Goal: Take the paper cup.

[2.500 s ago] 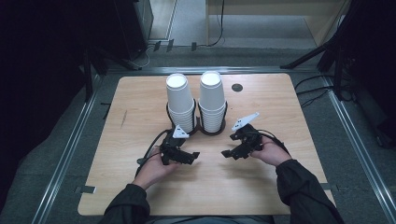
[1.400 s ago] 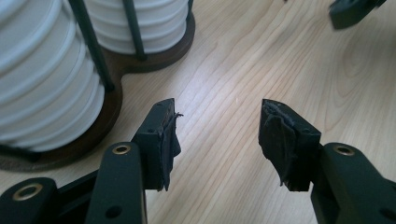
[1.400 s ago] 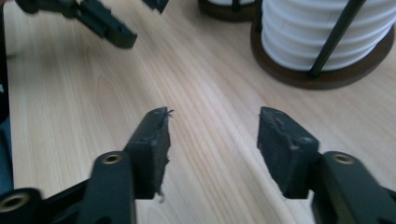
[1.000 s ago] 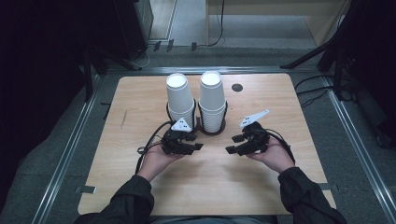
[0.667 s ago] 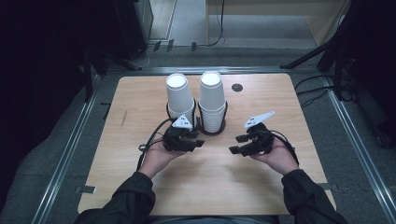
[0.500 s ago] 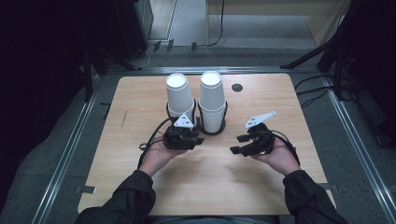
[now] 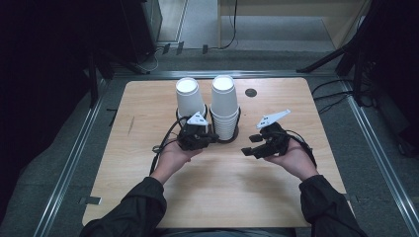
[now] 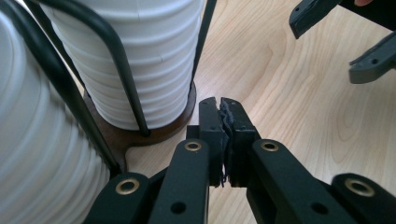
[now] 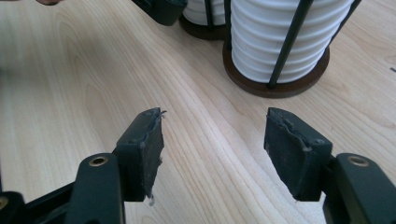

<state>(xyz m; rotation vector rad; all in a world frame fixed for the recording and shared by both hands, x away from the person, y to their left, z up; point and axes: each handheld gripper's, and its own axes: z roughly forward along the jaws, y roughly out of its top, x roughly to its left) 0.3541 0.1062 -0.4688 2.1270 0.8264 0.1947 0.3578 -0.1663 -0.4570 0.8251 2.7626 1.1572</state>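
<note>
The left hand-held gripper (image 8: 221, 140) is clenched, its two black jaws pressed together with nothing between them, having just been closing. Just beyond and to the left of its tip stands the black wire cup holder with round dark brown bases (image 8: 154, 128), resting on the pale wooden desk (image 8: 289, 121). The holder's thin black rods stand between this gripper and the cups. The right hand-held gripper (image 9: 215, 140) is released, its jaws apart over bare desk, having just been opening a little; nothing lies between them. Ahead and to the right of it rises the nearer stack of ribbed white paper cups (image 9: 280, 42), seated in its ring. From above, two stacks stand side by side in the holder: the left stack (image 7: 189, 98) beside the left hand-held gripper, the right stack (image 7: 225, 108) between both grippers. Farther off, a small dark round hole (image 7: 251, 92) marks the desk.
</note>
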